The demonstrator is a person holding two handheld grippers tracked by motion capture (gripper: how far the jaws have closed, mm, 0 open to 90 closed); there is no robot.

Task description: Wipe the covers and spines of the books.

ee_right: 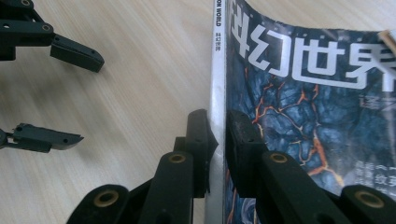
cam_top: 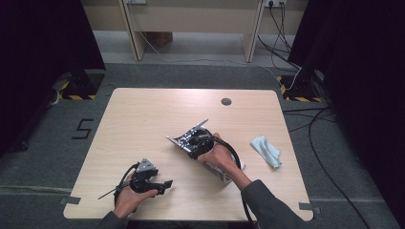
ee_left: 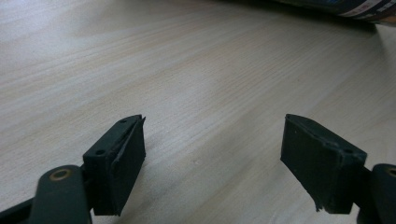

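**Right tongs clamped on magazine spine; left tongs spread over bare table**

I start at the left. My left gripper point(cam_top: 162, 183) sits low over the near-left part of the wooden table point(cam_top: 143, 119), held in the left hand point(cam_top: 128, 198). In the left gripper view its jaws stand wide apart with only bare wood grain between them; they grip nothing.

Moving right, the magazine point(ee_right: 303, 93) lies on the table near the middle, close to the near edge, its cover dark blue with orange cracks and large white characters. In the high view my right hand point(cam_top: 220, 157) and right gripper point(cam_top: 187, 138) cover much of it. In the right gripper view the right gripper's jaws are closed on the white spine point(ee_right: 217, 84), one jaw on the table side, the other on the cover.

At the far right, a crumpled light blue cloth point(cam_top: 266, 150) lies on the table, well apart from the magazine.
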